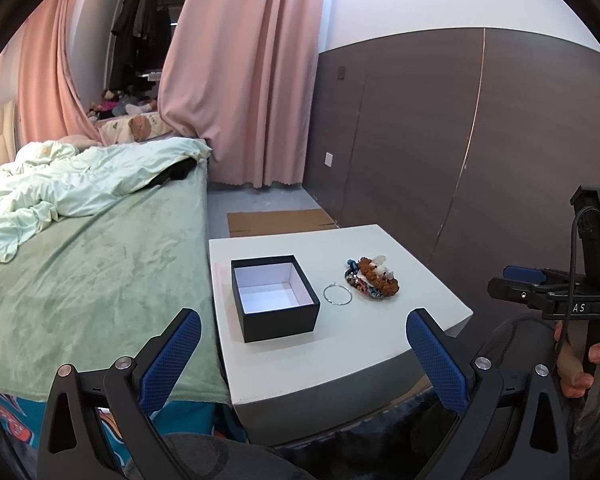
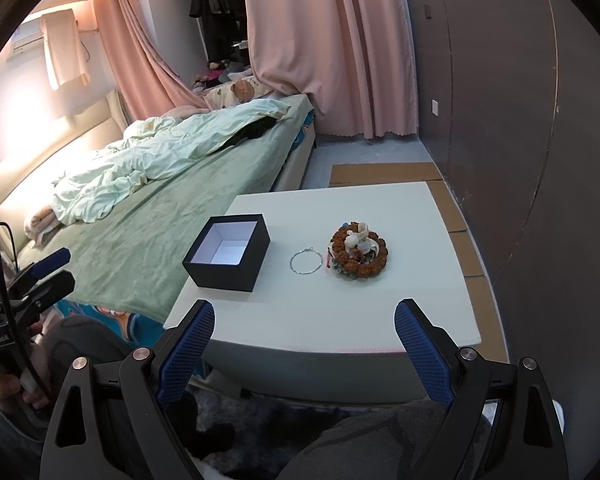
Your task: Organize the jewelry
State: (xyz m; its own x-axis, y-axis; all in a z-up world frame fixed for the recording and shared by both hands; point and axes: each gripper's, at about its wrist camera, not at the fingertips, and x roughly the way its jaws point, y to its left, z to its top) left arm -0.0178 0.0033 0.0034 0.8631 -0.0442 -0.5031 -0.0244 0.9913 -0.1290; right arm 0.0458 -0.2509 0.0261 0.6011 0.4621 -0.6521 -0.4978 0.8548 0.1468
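An open black box (image 1: 274,298) with a white empty inside stands on a white table (image 1: 340,356); it also shows in the right wrist view (image 2: 228,254). A thin silver hoop (image 1: 337,294) (image 2: 306,261) lies flat to the right of the box. Further right lies a pile of jewelry (image 1: 374,282) (image 2: 359,250): a brown beaded bracelet with white and coloured pieces on it. My left gripper (image 1: 302,332) is open and empty, held back from the table's near edge. My right gripper (image 2: 305,326) is open and empty, also short of the table.
A bed (image 1: 80,264) with a green cover and rumpled quilt stands against the table's left side. Flat cardboard (image 1: 280,222) lies on the floor behind the table. A dark panelled wall (image 1: 480,140) runs on the right. Pink curtains (image 1: 240,72) hang at the back.
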